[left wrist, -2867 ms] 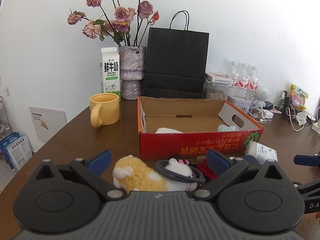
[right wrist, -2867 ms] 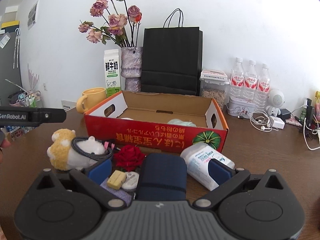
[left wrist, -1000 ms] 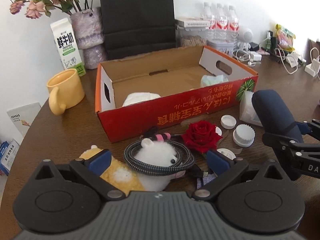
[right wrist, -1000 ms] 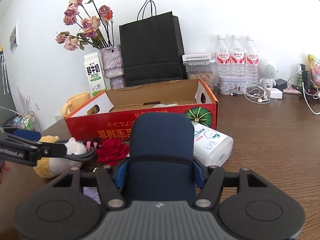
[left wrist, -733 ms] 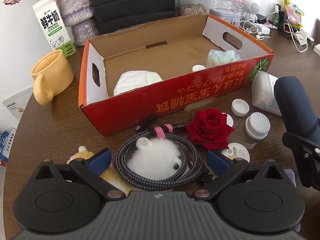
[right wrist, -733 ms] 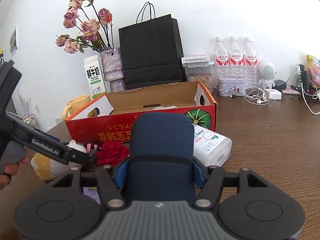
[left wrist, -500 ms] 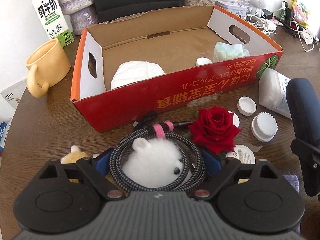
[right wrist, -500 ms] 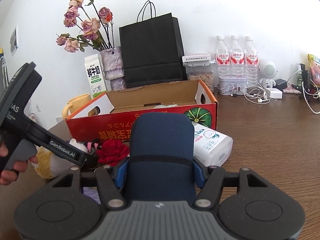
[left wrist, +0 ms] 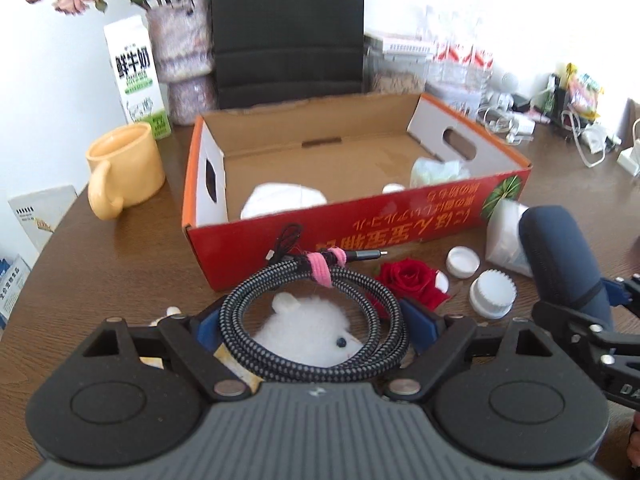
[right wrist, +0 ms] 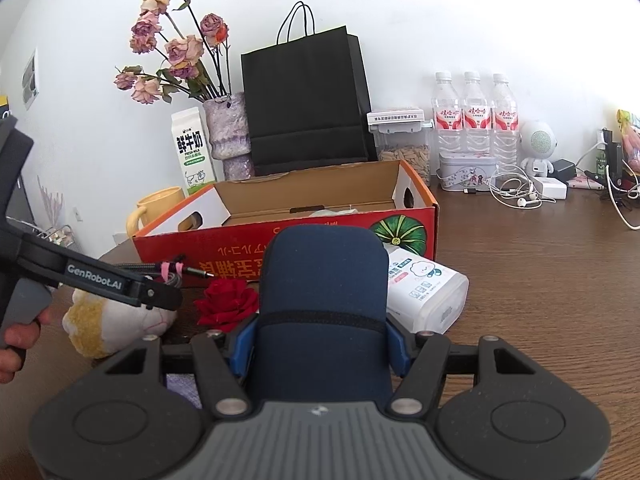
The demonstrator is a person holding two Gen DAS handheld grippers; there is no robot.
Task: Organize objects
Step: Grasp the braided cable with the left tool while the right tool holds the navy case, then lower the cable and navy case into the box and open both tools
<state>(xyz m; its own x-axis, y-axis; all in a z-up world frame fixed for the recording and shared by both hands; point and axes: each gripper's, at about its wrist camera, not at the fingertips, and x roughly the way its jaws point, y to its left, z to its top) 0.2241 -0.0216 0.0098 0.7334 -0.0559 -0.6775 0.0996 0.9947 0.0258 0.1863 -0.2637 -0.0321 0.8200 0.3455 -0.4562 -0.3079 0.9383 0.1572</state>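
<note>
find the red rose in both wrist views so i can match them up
Left wrist view: the red rose lies right of centre on the table, before the red box, left of two white caps.
Right wrist view: the rose lies left of centre, just left of the dark blue case.
Shared landmark: the red box, directly behind the rose in both.

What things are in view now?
box: one, red, table centre
mug: one, yellow, left of box
milk carton: one, white, behind mug
paper bag: one, black, behind box
water bottles: three, clear, right of bag
rose: one, red, in front of box
caps: two, white, right of rose
wipes pack: one, white, beside pouch
plush toy: one, white and yellow, under coiled cable
left gripper: one, black, jaws closing on coiled cable
right gripper: one, black, shut on navy pouch
</note>
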